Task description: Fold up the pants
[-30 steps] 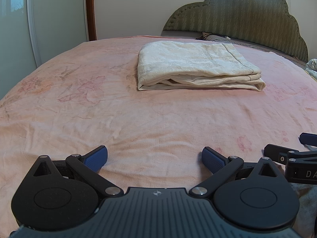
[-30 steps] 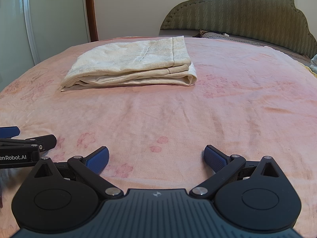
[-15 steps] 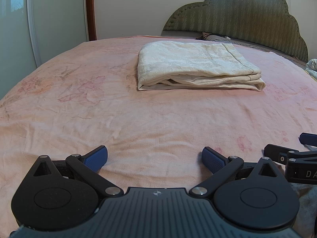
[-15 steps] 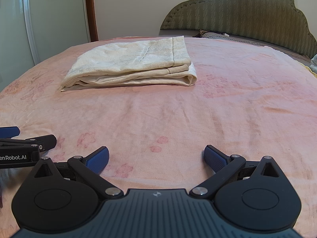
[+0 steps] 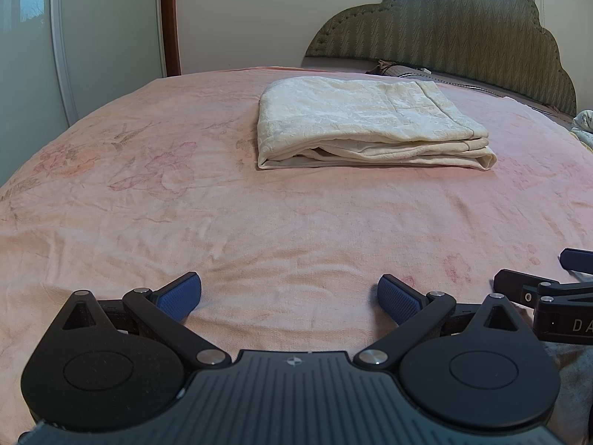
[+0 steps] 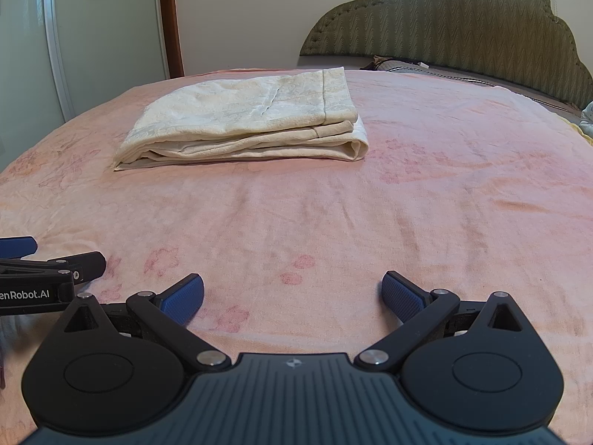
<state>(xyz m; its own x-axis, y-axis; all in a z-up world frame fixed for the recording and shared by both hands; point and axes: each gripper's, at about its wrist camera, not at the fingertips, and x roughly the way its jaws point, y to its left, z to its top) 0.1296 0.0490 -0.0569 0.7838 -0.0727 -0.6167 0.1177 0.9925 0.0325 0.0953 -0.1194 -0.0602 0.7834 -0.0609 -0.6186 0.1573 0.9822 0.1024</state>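
Lying folded in a flat cream stack: pants (image 5: 365, 128), mid-bed on pink floral bedspread (image 5: 185, 215), well apart from both tools; fold judged done. Left gripper (image 5: 290, 293): blue pads spread wide, empty, low over near edge. Right gripper (image 6: 292, 294): likewise spread, empty, just beside its neighbour, probably parked clear of the stack. Lettering legible: "enRobot.AI", "DA", both cut off.

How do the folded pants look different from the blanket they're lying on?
The pants are plain cream; the blanket is pink with faded flower prints. The pants are folded into a compact layered stack; the blanket lies spread in a single layer across the bed. Both are soft fabric, and neither the left tongs nor the right tongs touch the pants.
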